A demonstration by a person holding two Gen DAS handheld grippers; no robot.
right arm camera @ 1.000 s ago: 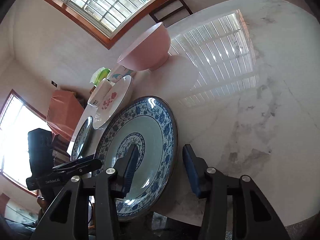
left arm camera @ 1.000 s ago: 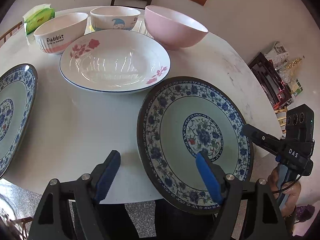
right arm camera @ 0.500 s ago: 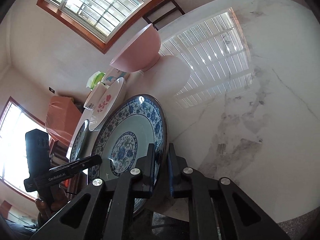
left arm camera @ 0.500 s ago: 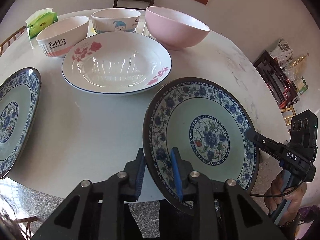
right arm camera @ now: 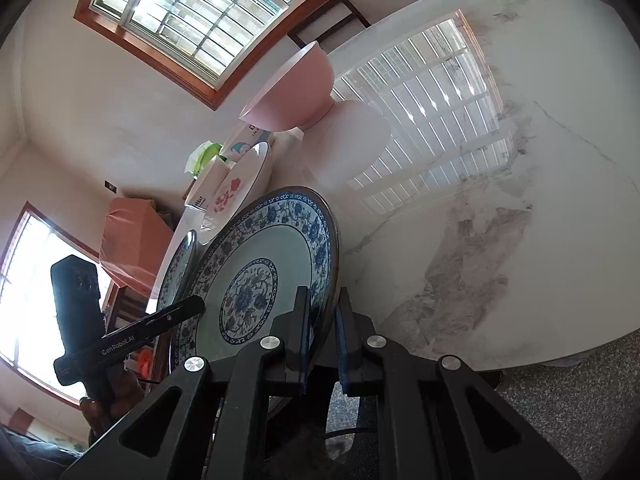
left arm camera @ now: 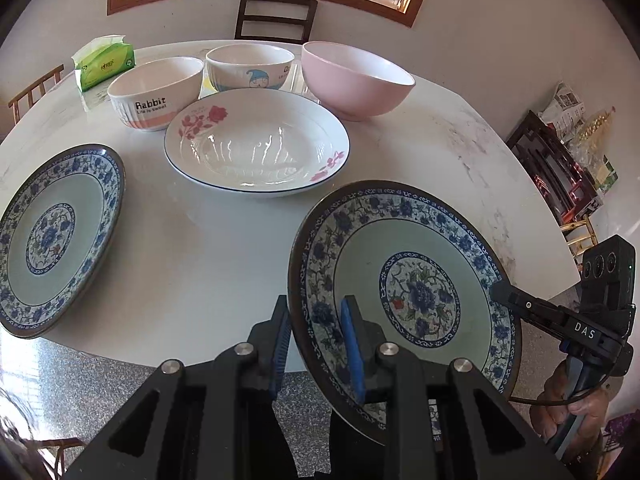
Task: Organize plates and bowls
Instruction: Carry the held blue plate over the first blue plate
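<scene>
While both of our tools grip the same blue-patterned plate [left arm camera: 404, 292], it sits tilted at the near right edge of the marble worktop [left arm camera: 208, 248], its near rim hanging past the edge. Our left tool [left arm camera: 316, 340] pinches the plate's near-left rim, one blue pad on the face and the other behind it. Our right tool [right arm camera: 322, 322] pinches the rim on the opposite side, its pads pressed against both faces of the edge. A second blue-patterned plate [left arm camera: 52, 240] lies flat at the left of the worktop, well apart from the held one. Between them and farther back rests a white floral plate [left arm camera: 256, 144]. Behind it stand three bowls in a row: the Rabbit bowl [left arm camera: 154, 94] on the left, the cartoon bowl [left arm camera: 250, 68] in the middle, and the pink bowl [left arm camera: 356, 80] on the right. A green tissue pack [left arm camera: 104, 64] lies at the far left
</scene>
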